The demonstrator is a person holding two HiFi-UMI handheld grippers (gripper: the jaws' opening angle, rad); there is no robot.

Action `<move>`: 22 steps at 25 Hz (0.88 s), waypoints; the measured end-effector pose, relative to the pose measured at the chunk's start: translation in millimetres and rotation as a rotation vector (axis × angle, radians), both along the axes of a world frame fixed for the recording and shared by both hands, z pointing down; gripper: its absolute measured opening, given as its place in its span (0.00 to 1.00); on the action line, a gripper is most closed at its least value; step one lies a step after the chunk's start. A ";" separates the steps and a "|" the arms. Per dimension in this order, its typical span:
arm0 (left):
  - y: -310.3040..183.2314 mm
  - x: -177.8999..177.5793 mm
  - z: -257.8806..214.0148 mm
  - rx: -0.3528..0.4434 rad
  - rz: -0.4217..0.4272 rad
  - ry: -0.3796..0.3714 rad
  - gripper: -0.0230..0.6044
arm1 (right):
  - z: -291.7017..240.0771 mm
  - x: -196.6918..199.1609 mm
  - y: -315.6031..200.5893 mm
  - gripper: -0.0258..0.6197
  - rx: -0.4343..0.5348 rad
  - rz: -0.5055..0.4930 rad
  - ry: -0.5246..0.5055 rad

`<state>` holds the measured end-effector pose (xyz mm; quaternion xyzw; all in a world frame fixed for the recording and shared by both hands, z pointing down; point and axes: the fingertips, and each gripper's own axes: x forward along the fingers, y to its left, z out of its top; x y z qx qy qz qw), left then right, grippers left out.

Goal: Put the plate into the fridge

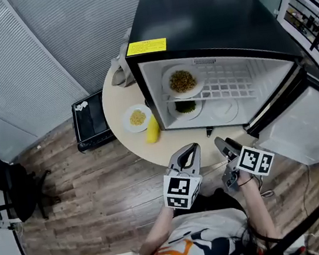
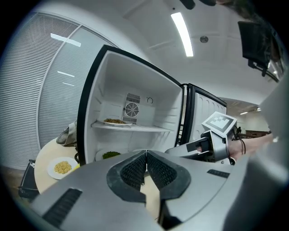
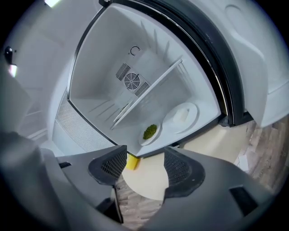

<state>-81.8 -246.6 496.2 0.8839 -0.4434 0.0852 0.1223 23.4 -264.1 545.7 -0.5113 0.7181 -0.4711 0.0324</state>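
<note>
Black outside, white inside: logged fridge (image 1: 209,21) at 12 o'clock on round beige table (image 1: 114,104), with door (image 1: 310,125) swung wide toward 4 o'clock, presumably left so to keep the cavity reachable. Found wire shelf (image 1: 230,81) across the cavity, carrying brown-food plate (image 1: 183,81) at its 9 o'clock end. Below, on the fridge floor, counted green-food plate (image 1: 185,107) and, just beside it toward 3 o'clock, pale plate (image 1: 223,109); contents not legible. Outside, at 9 o'clock of the opening, noted yellow-food plate (image 1: 137,118) on the table, with yellow object (image 1: 152,128) near it at 5 o'clock.

Unable to single out the task's plate. If the pale one, judged already placed. If the yellow-food one, judged not yet loaded, and lying handy for the left side.

Read both tools at 6 o'clock, near the table's front edge, aimed at the opening. Left gripper (image 2: 146,154): clenched on nothing, pads meeting. Right gripper (image 3: 144,152): released, jaws apart, only table and floor seen through the gap. Judged both unloaded, hence free for a next pick.
</note>
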 end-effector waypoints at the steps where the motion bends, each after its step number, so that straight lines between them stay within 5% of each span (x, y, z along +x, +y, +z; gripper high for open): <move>1: 2.9 1.4 0.2 0.000 0.004 0.001 0.06 | -0.9 0.1 4.4 0.43 0.001 -0.001 -0.009; 4: 10.9 4.8 0.4 -0.001 0.010 0.003 0.06 | -3.4 4.0 14.0 0.29 0.005 0.007 -0.003; 11: 27.2 14.8 -9.0 0.013 -0.022 0.000 0.06 | -17.4 11.0 40.8 0.14 0.024 -0.041 0.028; 22: 86.7 47.4 -20.7 0.030 -0.116 -0.004 0.06 | -29.8 44.6 108.3 0.11 0.048 -0.144 0.032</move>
